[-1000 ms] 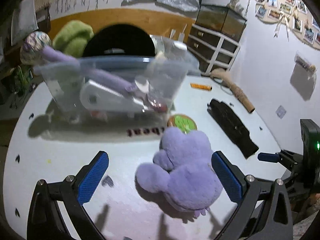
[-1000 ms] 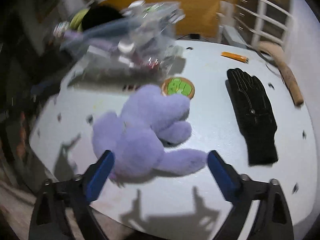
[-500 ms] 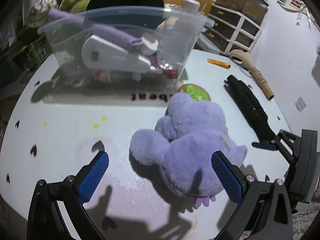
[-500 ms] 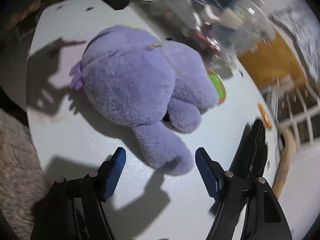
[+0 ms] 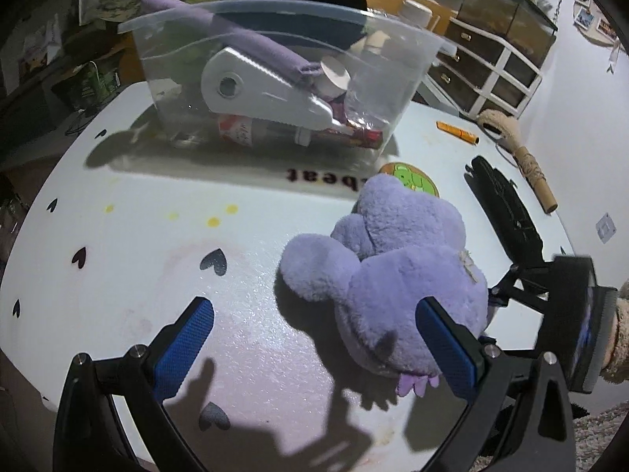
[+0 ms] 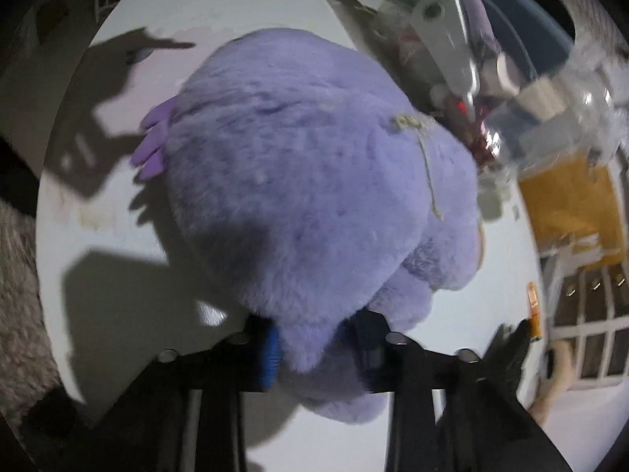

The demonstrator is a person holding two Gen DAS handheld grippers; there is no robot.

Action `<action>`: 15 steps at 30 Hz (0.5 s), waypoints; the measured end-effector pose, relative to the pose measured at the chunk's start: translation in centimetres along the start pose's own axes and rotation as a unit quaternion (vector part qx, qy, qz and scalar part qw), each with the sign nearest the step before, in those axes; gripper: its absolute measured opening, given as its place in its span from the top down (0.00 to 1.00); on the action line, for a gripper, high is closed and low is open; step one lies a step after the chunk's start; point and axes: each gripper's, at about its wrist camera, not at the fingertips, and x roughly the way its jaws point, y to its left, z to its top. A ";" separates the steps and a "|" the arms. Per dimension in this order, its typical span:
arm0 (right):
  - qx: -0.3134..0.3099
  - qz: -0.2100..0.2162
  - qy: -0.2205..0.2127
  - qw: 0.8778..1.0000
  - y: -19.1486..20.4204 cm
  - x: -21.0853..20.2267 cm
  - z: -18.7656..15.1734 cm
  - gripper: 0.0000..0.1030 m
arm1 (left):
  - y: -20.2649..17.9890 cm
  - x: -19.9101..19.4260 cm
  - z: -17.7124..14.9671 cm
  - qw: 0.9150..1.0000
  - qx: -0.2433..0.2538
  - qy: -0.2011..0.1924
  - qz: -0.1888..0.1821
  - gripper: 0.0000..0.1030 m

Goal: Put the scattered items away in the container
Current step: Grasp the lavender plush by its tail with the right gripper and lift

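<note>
The purple plush toy [image 6: 314, 181] lies on the white table [image 5: 118, 259] near its right edge, and one of its limbs is pinched between the blue pads of the right hand-held gripper [image 6: 314, 348], whose jaws have just been closing on it. The plush fills most of the right wrist view, so the pads are half buried in fur and the table beyond is mostly hidden. The left hand-held gripper [image 5: 314, 350] hangs over the table with its jaws spread wide; its right pad [image 5: 446, 350] overlaps the toy in the picture, but contact is hard to judge. Behind the toy a round green badge [image 5: 412, 181] is partly covered. Further back, near the far edge, stands the clear plastic container [image 5: 275, 78], its contents blurred. A black glove [image 5: 507, 208] lies along the right edge.
</note>
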 end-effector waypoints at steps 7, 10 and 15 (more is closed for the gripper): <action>0.136 0.098 -0.019 0.986 -3.6 -2.4 1.7 0.83 | 1.9 -1.1 0.1 0.999 -0.029 -0.022 -0.006 0.00; 0.193 0.136 -0.036 0.971 -5.1 -3.8 2.6 0.83 | 2.9 -2.0 0.0 0.999 -0.031 -0.037 -0.004 0.00; 0.264 0.193 -0.076 0.942 -7.6 -6.3 4.8 0.84 | 4.8 -3.0 -0.4 0.998 -0.035 -0.049 0.003 0.00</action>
